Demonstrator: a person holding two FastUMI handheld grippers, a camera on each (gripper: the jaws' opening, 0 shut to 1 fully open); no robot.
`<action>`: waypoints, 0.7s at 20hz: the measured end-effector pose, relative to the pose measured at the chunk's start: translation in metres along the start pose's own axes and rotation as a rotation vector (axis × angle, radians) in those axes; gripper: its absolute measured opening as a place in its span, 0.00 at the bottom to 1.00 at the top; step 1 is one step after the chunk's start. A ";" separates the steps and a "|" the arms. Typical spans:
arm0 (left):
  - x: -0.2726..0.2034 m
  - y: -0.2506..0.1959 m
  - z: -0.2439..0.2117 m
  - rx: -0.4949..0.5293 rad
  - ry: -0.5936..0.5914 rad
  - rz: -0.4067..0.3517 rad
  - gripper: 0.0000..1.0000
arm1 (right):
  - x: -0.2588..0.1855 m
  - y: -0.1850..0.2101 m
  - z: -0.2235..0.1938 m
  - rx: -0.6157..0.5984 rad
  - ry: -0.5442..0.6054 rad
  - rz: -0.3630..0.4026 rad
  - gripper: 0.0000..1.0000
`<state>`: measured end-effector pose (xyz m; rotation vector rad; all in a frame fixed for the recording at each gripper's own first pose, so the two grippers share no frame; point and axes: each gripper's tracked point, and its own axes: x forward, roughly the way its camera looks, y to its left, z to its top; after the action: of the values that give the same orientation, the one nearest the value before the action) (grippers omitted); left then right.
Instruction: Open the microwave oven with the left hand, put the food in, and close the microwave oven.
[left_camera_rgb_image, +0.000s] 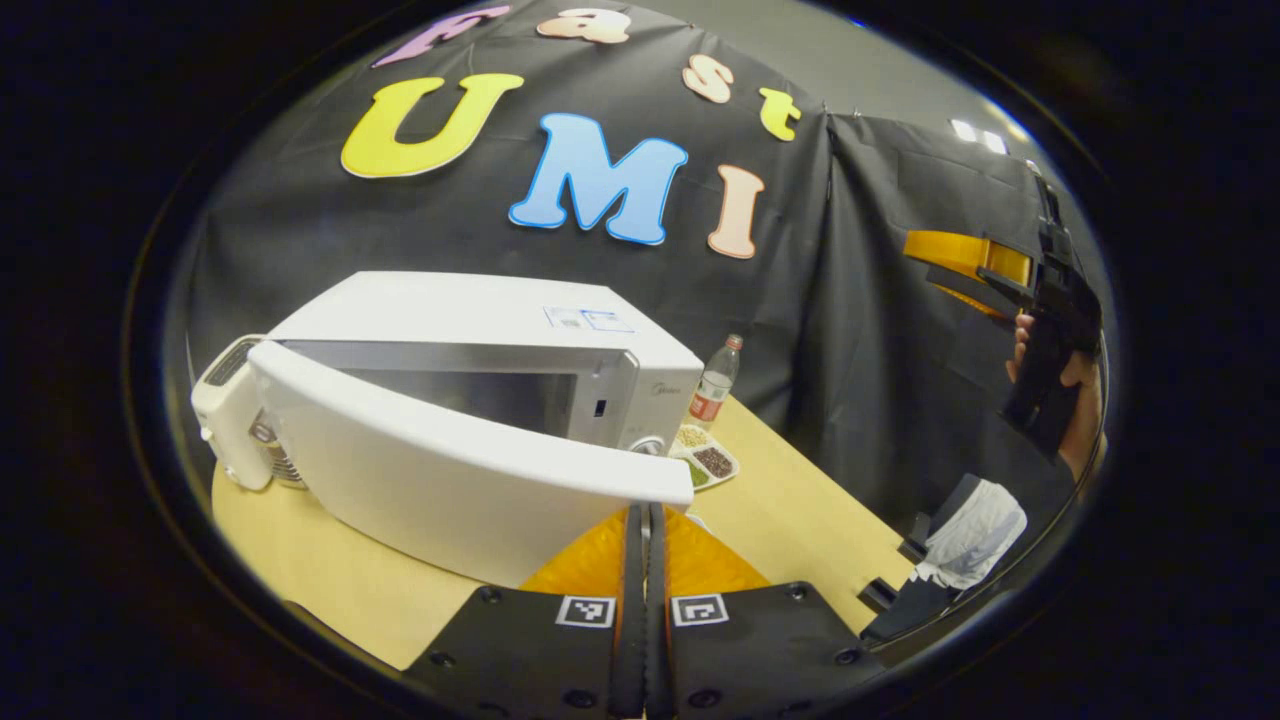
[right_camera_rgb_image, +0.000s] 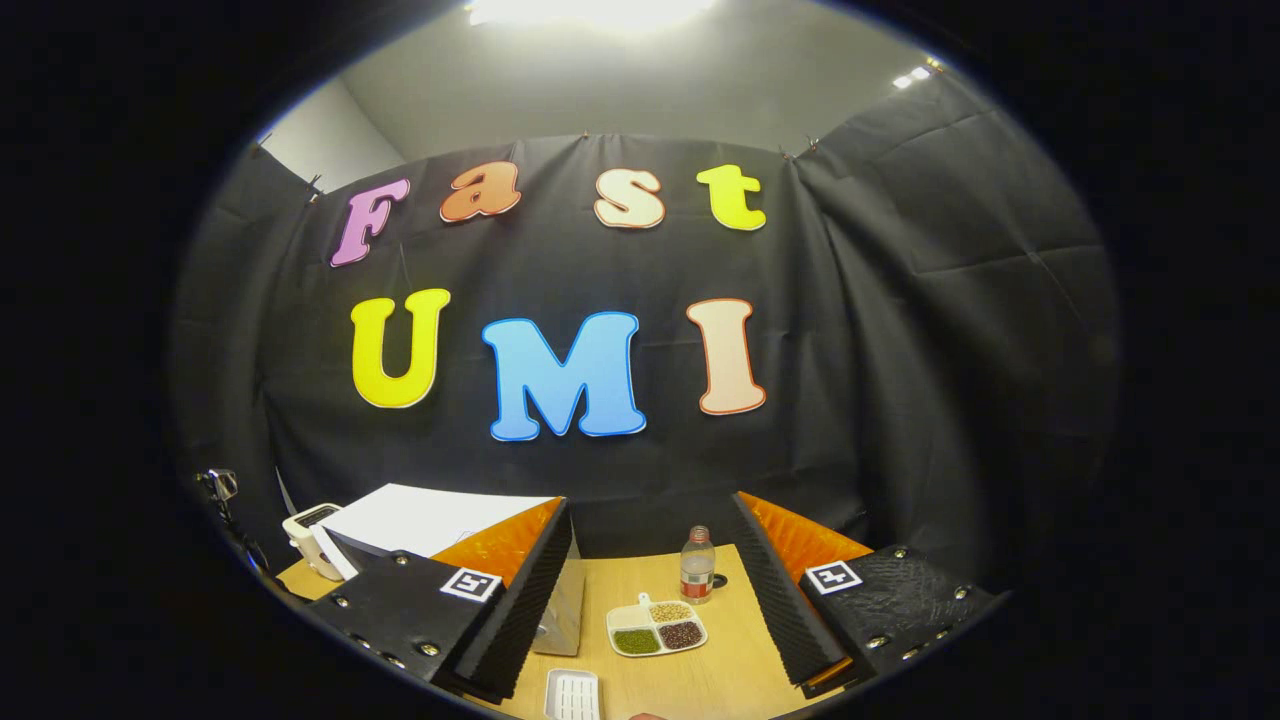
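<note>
Black cloth behind, pale wooden worktop (right_camera_rgb_image: 720, 640) below. White microwave oven (left_camera_rgb_image: 470, 340) on the worktop, its door (left_camera_rgb_image: 440, 480) swung partly open. Just beside the microwave oven's control side: a divided food tray (right_camera_rgb_image: 655, 626) with beans and grains, and a small bottle (right_camera_rgb_image: 697, 565) behind that tray. White ridged dish (right_camera_rgb_image: 572, 693) near the tray, at the worktop's front edge. Left tongs (left_camera_rgb_image: 645, 520) closed, fingers pressed together, tips at the door's free edge, gripping nothing visible. Right tongs (right_camera_rgb_image: 650, 590) spread wide, empty, raised above the worktop, framing tray and bottle.
</note>
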<state>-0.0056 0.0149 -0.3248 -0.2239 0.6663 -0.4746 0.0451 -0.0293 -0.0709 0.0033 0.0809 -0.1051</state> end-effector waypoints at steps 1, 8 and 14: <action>0.007 0.001 0.002 -0.002 -0.001 0.002 0.07 | 0.003 -0.004 -0.001 0.000 0.004 -0.001 0.95; 0.038 0.001 0.018 -0.033 -0.006 0.010 0.07 | 0.017 -0.031 -0.020 0.014 0.036 -0.032 0.95; 0.063 0.006 0.032 -0.048 -0.011 0.028 0.08 | 0.028 -0.044 -0.031 0.044 0.055 -0.042 0.95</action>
<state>0.0601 -0.0092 -0.3366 -0.2618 0.6695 -0.4310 0.0654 -0.0754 -0.1045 0.0484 0.1340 -0.1486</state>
